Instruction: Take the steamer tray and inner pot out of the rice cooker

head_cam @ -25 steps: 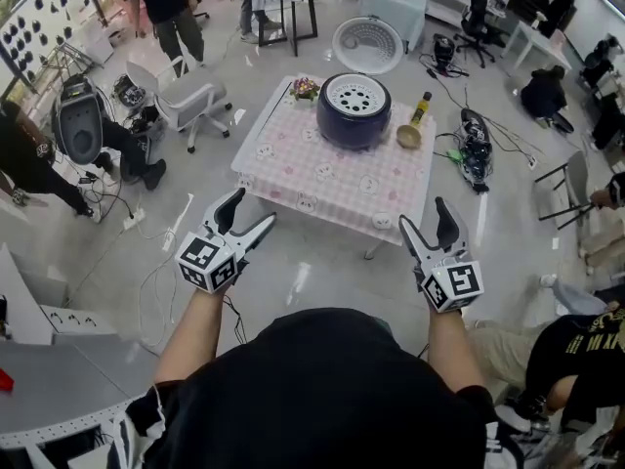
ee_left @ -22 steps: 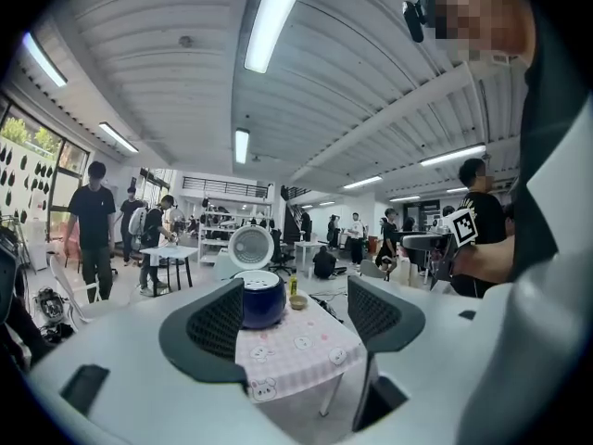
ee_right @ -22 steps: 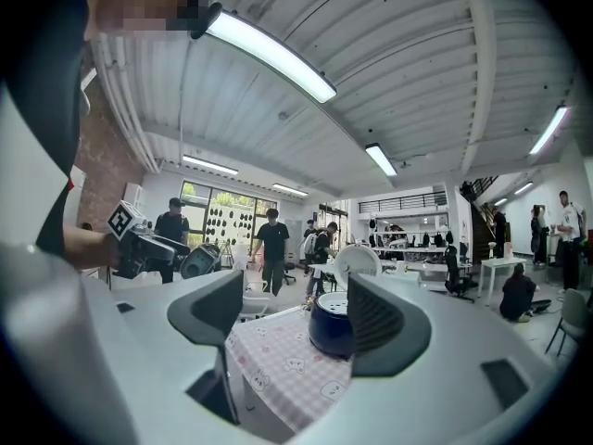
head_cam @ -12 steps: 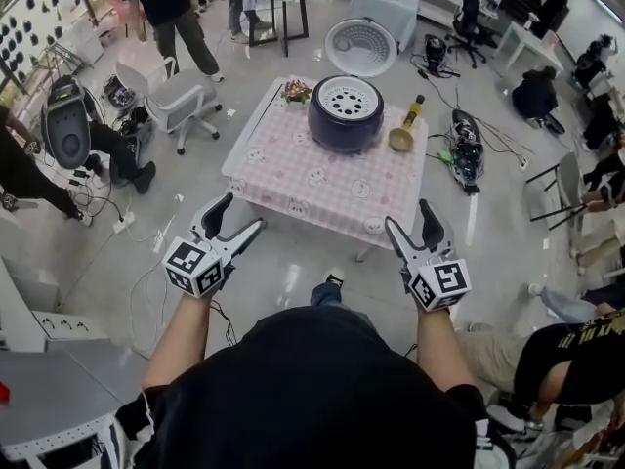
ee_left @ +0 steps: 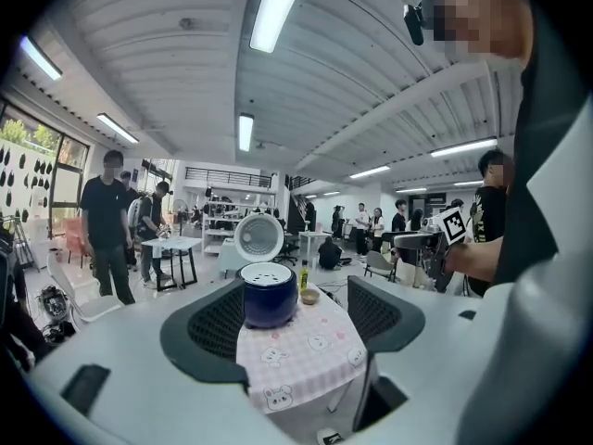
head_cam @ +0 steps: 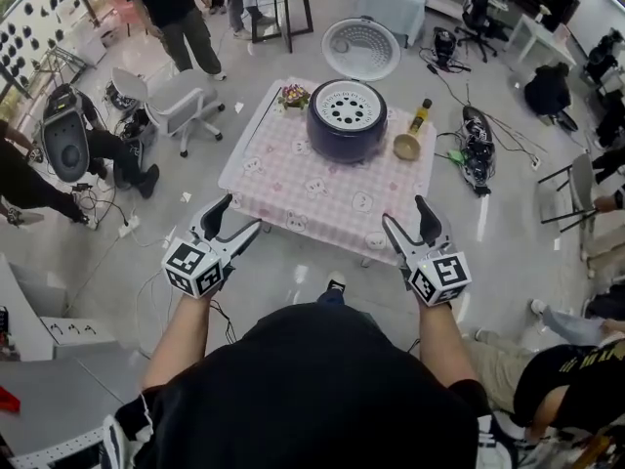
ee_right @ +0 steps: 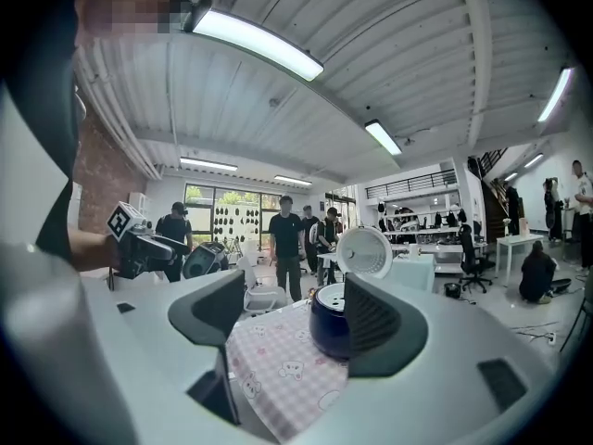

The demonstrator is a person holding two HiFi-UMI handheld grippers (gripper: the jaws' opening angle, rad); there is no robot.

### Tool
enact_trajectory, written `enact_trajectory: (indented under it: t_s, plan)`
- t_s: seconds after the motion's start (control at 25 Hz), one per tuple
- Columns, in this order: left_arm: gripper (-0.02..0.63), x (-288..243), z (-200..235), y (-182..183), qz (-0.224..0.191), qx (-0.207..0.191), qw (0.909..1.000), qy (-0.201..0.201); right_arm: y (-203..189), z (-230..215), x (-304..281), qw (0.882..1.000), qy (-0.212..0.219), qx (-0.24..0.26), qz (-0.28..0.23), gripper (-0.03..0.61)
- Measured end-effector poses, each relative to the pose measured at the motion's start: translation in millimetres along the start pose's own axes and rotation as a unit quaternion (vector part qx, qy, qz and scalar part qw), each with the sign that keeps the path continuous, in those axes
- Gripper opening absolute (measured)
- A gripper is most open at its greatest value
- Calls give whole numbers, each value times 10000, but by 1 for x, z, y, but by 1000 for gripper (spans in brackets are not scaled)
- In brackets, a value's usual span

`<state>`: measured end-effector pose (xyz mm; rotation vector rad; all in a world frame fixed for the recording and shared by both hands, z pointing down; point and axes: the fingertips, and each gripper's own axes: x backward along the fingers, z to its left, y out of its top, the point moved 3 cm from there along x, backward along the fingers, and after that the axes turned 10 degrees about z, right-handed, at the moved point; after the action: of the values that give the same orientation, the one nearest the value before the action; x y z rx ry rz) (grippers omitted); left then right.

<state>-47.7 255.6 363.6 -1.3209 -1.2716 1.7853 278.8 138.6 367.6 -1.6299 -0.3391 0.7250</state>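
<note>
A dark blue rice cooker [head_cam: 348, 120] stands on a low table with a pink checked cloth [head_cam: 312, 189], its round white lid [head_cam: 362, 47] swung open behind it. A white perforated steamer tray [head_cam: 350, 104] sits in its top; the inner pot is hidden beneath. The cooker [ee_left: 269, 295] also shows in the left gripper view and, as the same cooker [ee_right: 330, 321], in the right gripper view. My left gripper [head_cam: 232, 219] and right gripper [head_cam: 408, 219] are both open and empty, held in the air short of the table's near edge, far from the cooker.
A wooden ladle and yellow bottle [head_cam: 411, 133] lie right of the cooker, a small flower pot [head_cam: 293, 96] left of it. A white office chair [head_cam: 176, 101], cables on the floor and several people stand or sit around the table.
The table and cooker have drawn a little closer and lower in the head view. Both grippers stayed open at about the same spacing.
</note>
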Motion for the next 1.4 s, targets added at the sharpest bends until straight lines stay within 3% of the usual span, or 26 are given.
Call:
enact_trajectory:
  t_s: [0.6, 0.96, 1.2, 1.4]
  plan:
    - [359, -133, 56, 52, 196, 60, 9998, 10, 23, -117, -111, 9993, 312, -206, 97, 347]
    - [359, -188, 67, 87, 99, -60, 9999, -5, 29, -153, -156, 9976, 630, -120, 247, 347]
    - [359, -213, 82, 90, 79, 19, 9999, -131, 35, -166, -179, 9977, 571, -188, 328, 347]
    - [359, -230, 108, 96, 71, 31, 9993, -354, 37, -173, -199, 9978, 280, -320, 507, 347]
